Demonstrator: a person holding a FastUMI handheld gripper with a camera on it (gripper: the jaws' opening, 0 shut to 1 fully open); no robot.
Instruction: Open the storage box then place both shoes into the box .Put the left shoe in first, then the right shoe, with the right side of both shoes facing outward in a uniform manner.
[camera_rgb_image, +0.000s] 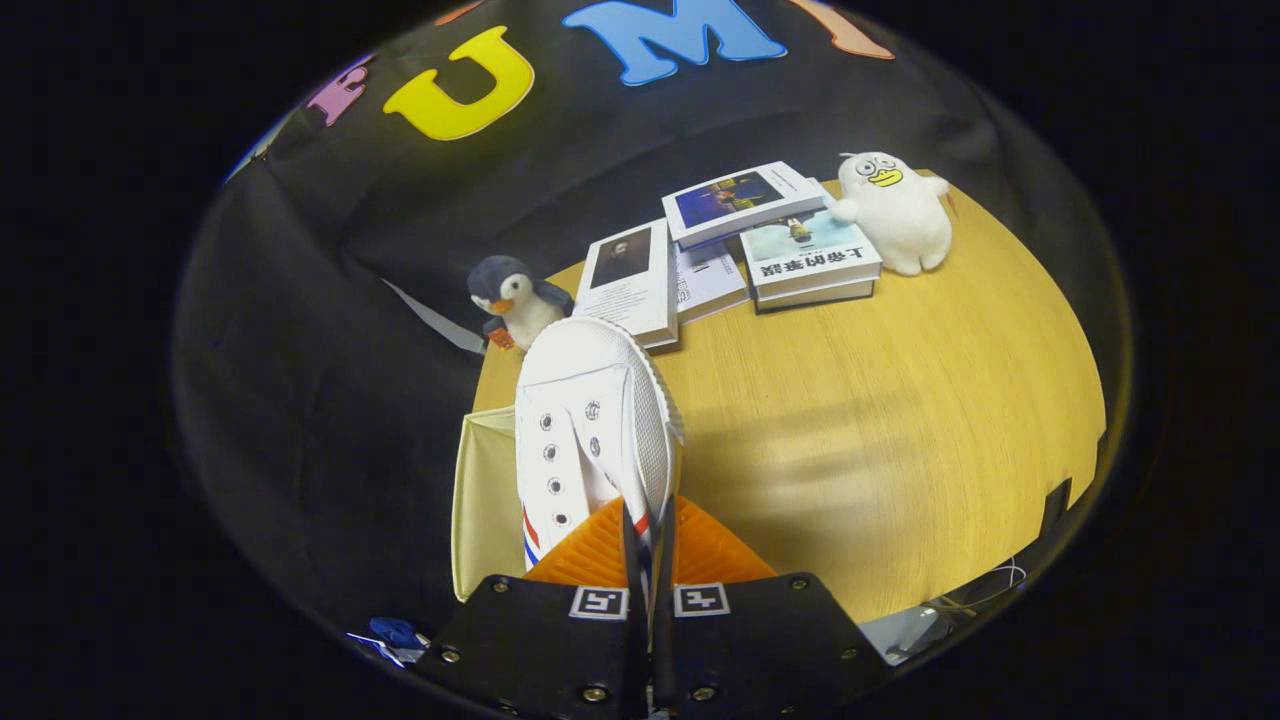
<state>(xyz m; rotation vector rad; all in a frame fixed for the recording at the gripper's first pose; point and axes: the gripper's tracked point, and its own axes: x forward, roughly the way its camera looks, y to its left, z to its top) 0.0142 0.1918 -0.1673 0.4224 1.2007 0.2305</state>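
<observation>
The gripper (648, 545) is clamped on a white shoe (590, 430) — both fingers pinch the edge of its upper, near the red-and-blue side stripes. The shoe is held up off the counter (880, 420), toe pointing away from the fingers, lace eyelets in plain sight. Just beside and below it, at the counter's near corner, stands the cream fabric box (485, 510), one wall visible. Beyond the toe sits a penguin toy (515, 298) at the counter's far edge — next to it lie several books (740, 245), some stacked, and a white duck toy (895, 212) leans against the stack.
</observation>
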